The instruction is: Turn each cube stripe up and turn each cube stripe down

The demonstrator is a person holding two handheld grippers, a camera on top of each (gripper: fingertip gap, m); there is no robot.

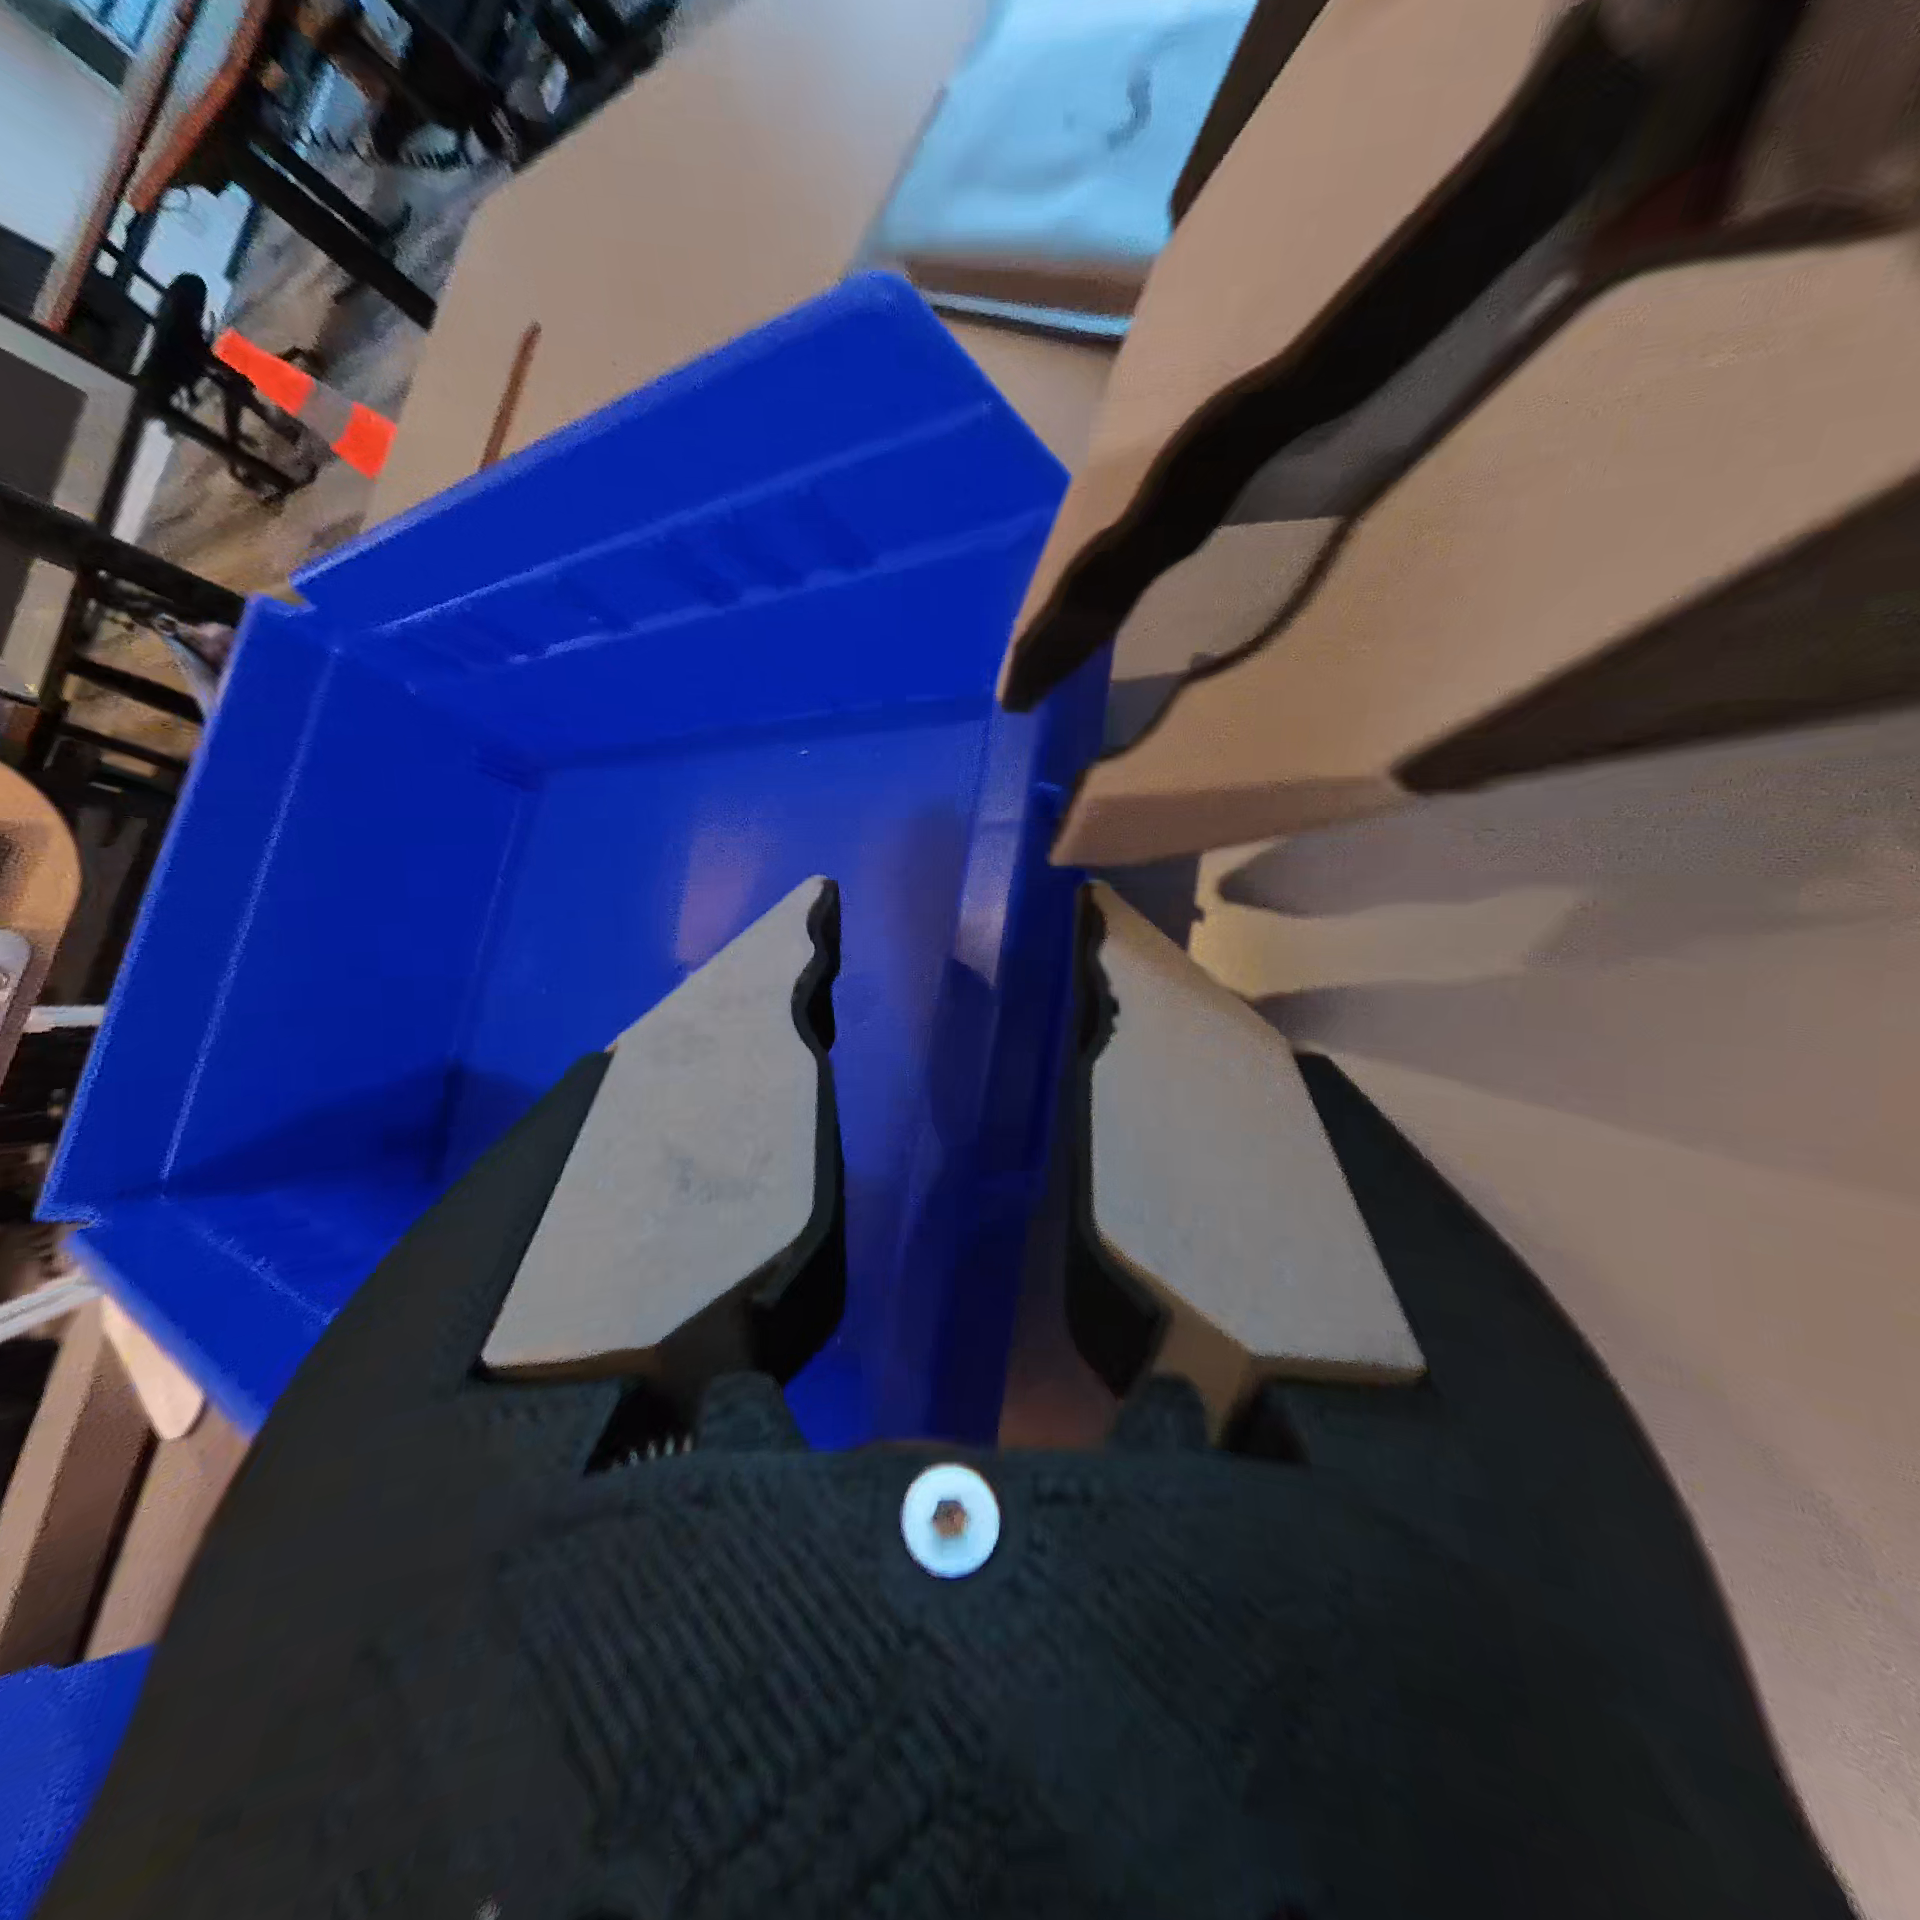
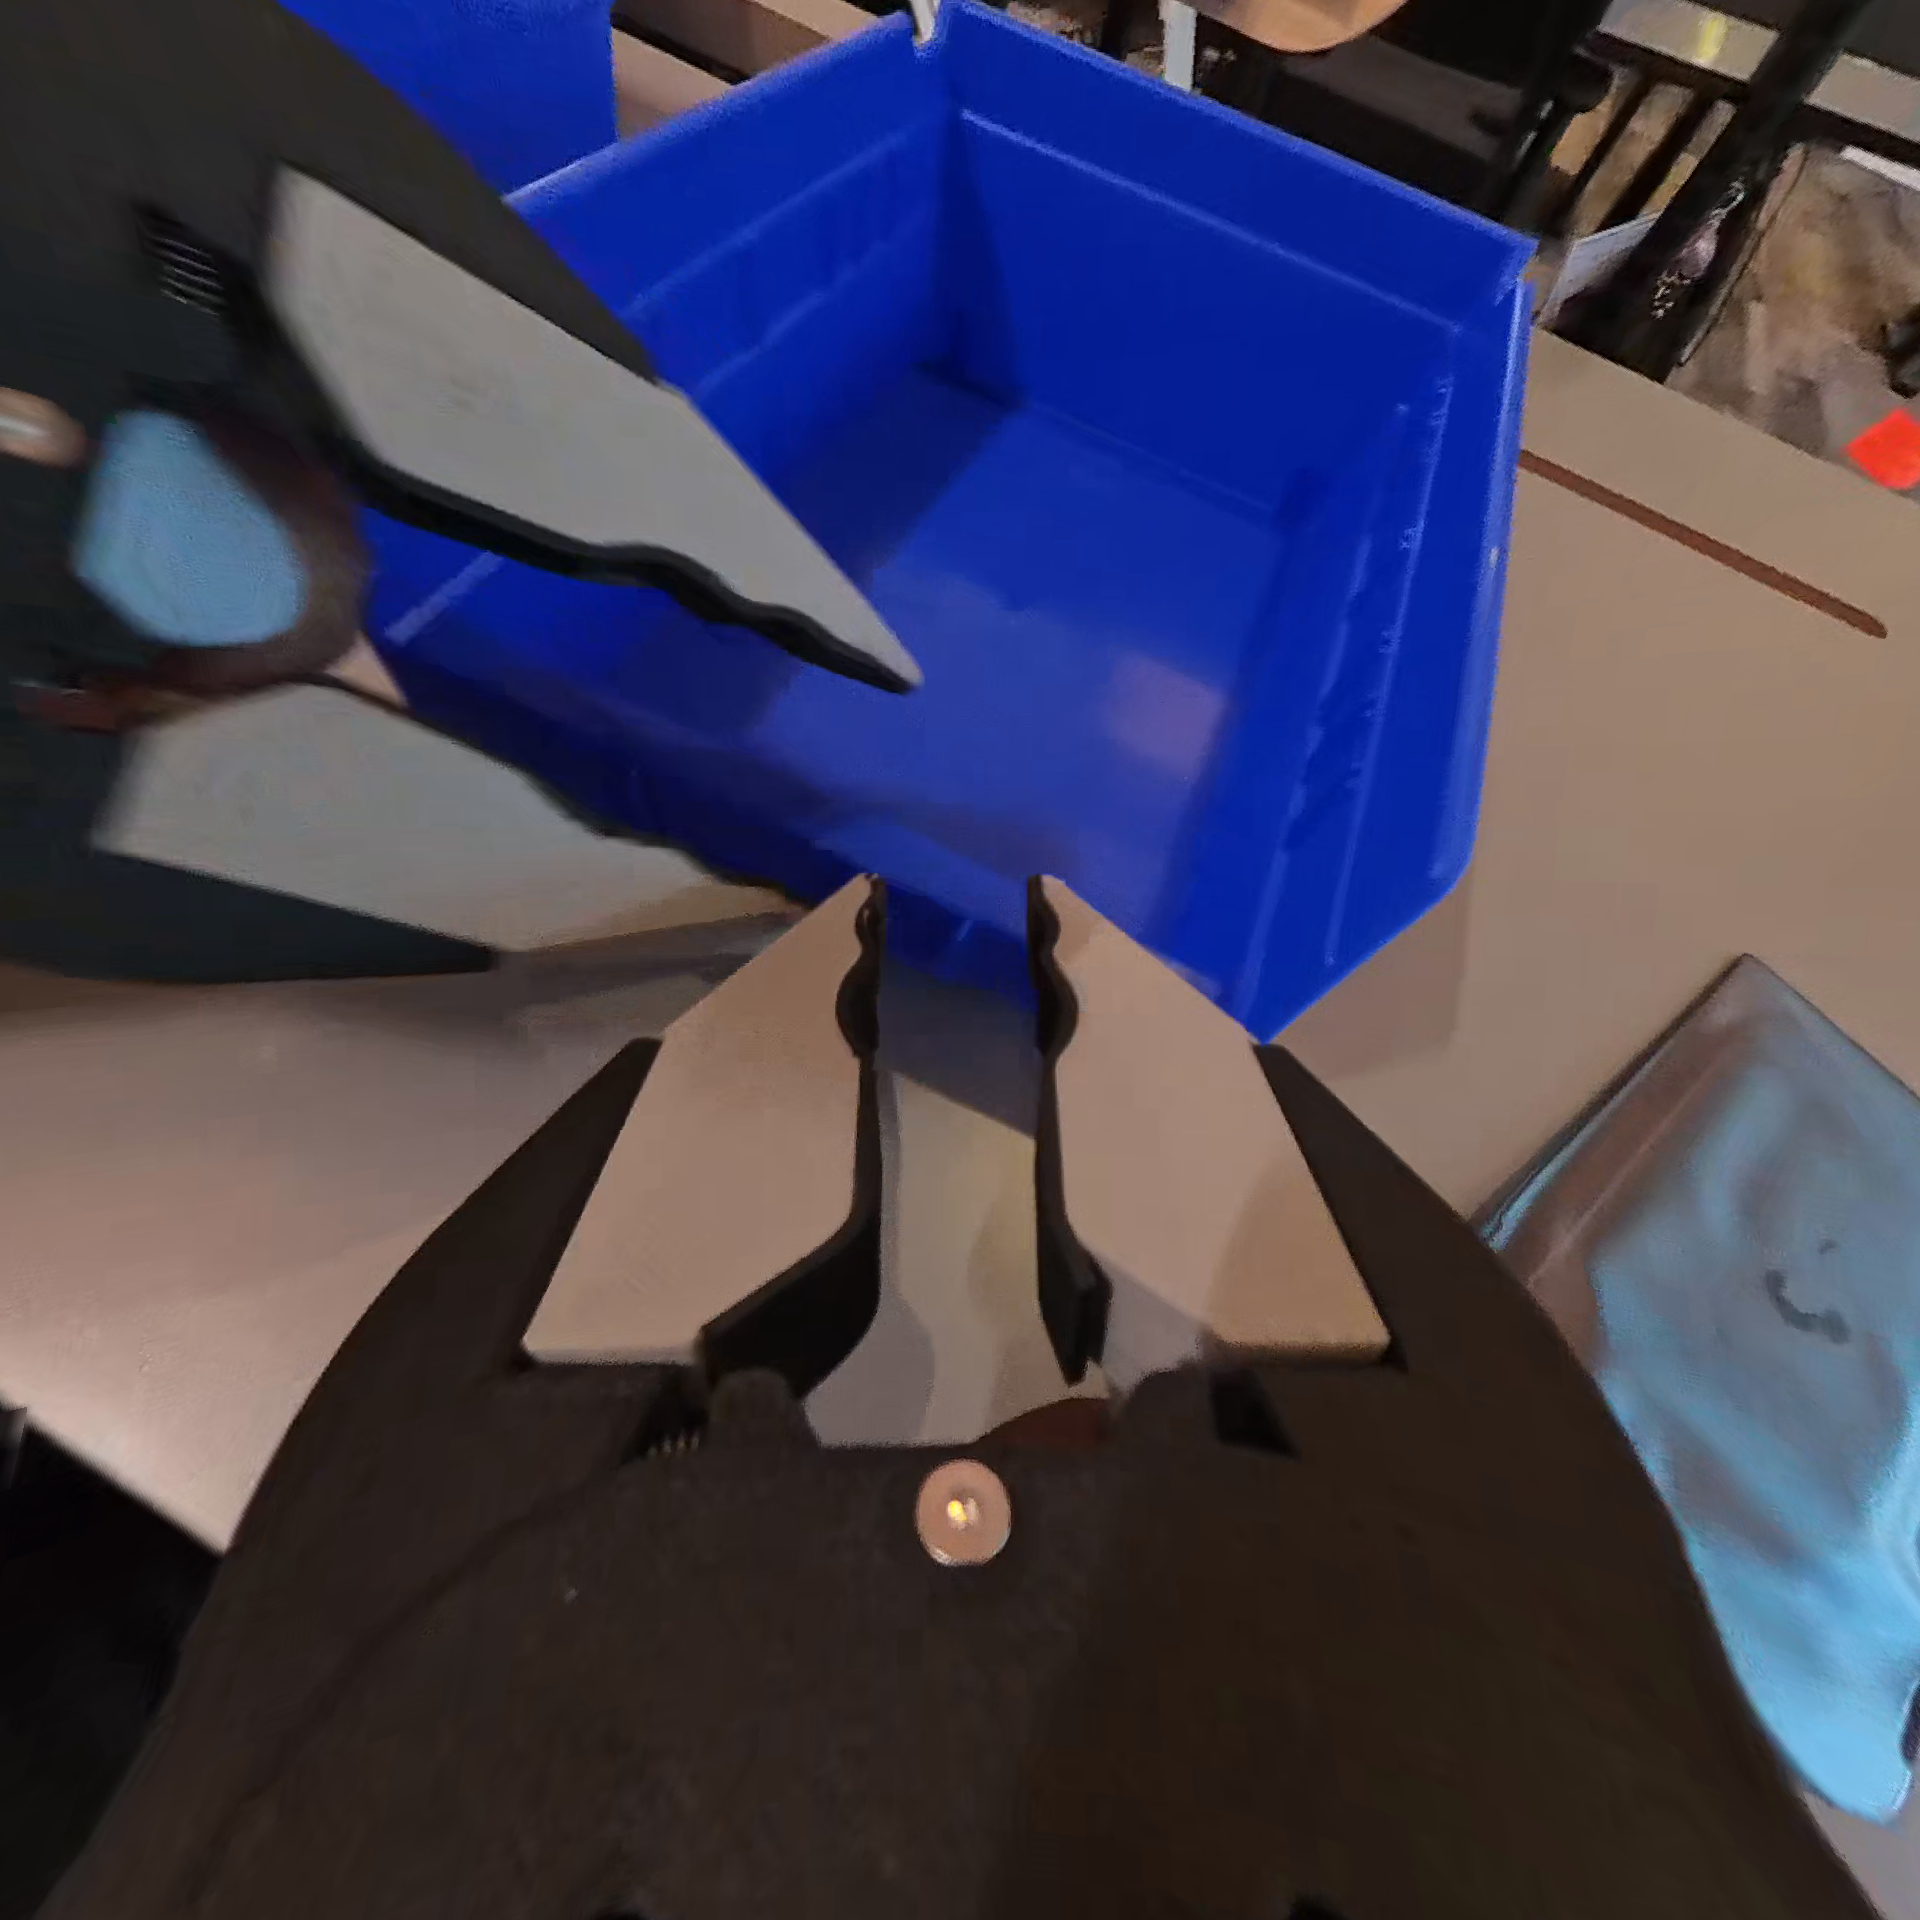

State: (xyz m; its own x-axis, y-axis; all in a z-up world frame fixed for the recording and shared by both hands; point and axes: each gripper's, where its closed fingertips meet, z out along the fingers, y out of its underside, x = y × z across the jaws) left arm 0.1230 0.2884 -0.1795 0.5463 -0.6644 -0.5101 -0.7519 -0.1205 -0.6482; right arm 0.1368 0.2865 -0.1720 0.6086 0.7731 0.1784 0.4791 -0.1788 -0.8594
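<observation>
Blue bin (image 2: 1091, 540) is sitting on the tan table (image 2: 1662, 790); all places below are taken from it.

Left gripper (image 1: 956, 914) is hanging over the bin's interior, fingers parted with only the blue floor showing between them: released, nothing held. In the right wrist view the same tool is showing large and blurred at the bin's left wall (image 2: 582, 582).

Right gripper (image 2: 954, 904) is hovering just short of the bin's near wall, tips pointing at the rim. A narrow gap is showing between its fingers and table surface is visible through it, so it is loosened and carrying nothing.

Cubes: none showing in either view. The bin floor, as far as it is visible, is looking bare, so I cannot tell where the task's cubes are lying. No stripe to check.

A crumpled blue plastic bag (image 2: 1745, 1403) is lying on the table to the right of the bin, well clear of both tools. A second blue bin corner (image 2: 468, 83) is peeking in behind the main one.

Risks, as a judgement:
- The two tools are crowding the same bin; finger plates could be clashing if both dip in together.
- Motion blur suggests fast swings; a finger could be catching the bin wall and shoving the bin across the table.
- With no cube located, either tool may be closing on empty air.
</observation>
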